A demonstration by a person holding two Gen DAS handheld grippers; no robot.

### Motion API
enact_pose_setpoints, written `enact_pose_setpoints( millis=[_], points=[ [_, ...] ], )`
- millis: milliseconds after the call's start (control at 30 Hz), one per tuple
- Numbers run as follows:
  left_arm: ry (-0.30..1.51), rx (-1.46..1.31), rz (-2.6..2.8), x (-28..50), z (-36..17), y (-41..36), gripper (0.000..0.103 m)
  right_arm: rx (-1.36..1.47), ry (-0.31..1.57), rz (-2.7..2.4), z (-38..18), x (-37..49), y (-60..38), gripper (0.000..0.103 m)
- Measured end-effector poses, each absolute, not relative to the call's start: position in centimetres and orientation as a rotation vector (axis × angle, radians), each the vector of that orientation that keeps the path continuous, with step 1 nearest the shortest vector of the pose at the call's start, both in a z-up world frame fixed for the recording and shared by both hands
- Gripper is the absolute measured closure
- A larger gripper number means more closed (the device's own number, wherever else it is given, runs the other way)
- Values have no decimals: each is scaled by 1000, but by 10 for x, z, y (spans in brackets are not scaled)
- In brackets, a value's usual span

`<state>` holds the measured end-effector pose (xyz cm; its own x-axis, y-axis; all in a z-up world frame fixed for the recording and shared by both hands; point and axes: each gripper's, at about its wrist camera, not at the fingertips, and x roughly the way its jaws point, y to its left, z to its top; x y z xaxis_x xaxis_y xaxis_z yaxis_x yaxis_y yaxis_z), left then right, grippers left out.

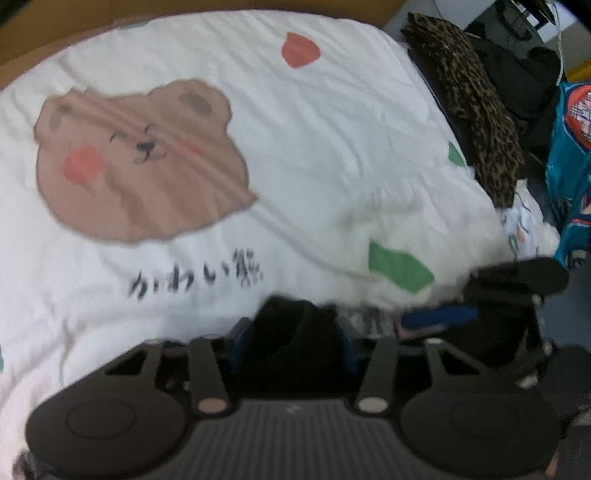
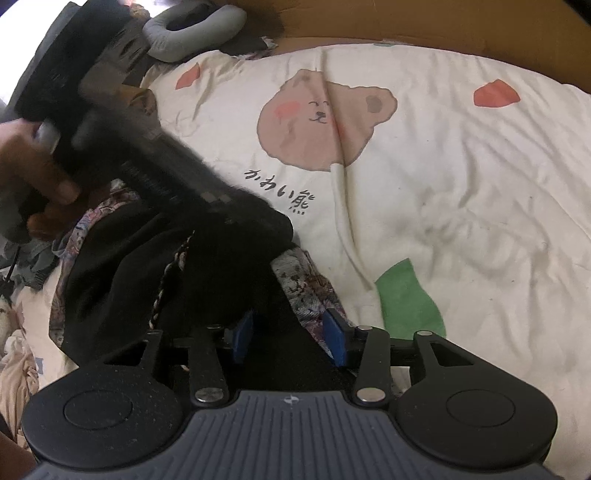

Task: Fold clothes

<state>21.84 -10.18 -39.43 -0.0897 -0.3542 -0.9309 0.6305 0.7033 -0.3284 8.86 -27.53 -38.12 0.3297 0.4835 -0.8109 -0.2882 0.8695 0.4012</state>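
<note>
A black garment (image 2: pixel 129 266) with a patterned purple-grey trim (image 2: pixel 306 288) lies bunched at the near edge of a white bear-print bedspread (image 2: pixel 461 184). My right gripper (image 2: pixel 290 334) is shut on a fold of it, the black cloth filling the gap between the blue pads (image 2: pixel 336 339). In the blurred left wrist view my left gripper (image 1: pixel 295 328) is shut on a raised bunch of the same black garment (image 1: pixel 291 350). The right gripper (image 1: pixel 461 314) shows close by on its right. A hand (image 2: pixel 33 166) holds the left gripper, which slants down into the cloth.
A leopard-print cloth (image 1: pixel 476 110) and dark clothes (image 1: pixel 517 74) are piled along the bed's right side, beside a teal bag (image 1: pixel 569 166). A grey neck pillow (image 2: pixel 192 29) lies at the far left corner. Beige fabric (image 2: pixel 14 369) sits at the near left. A brown board (image 2: pixel 406 22) borders the far side.
</note>
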Motion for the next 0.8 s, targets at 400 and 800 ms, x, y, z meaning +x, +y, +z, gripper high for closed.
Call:
enact_pose_setpoints(
  millis=[400, 800],
  points=[
    [1422, 189, -844, 186, -380, -60, 86, 266, 1084, 503, -365, 104, -290, 54],
    [1471, 135, -828, 158, -398, -29, 87, 271, 1158, 622, -383, 124, -262, 54]
  ],
)
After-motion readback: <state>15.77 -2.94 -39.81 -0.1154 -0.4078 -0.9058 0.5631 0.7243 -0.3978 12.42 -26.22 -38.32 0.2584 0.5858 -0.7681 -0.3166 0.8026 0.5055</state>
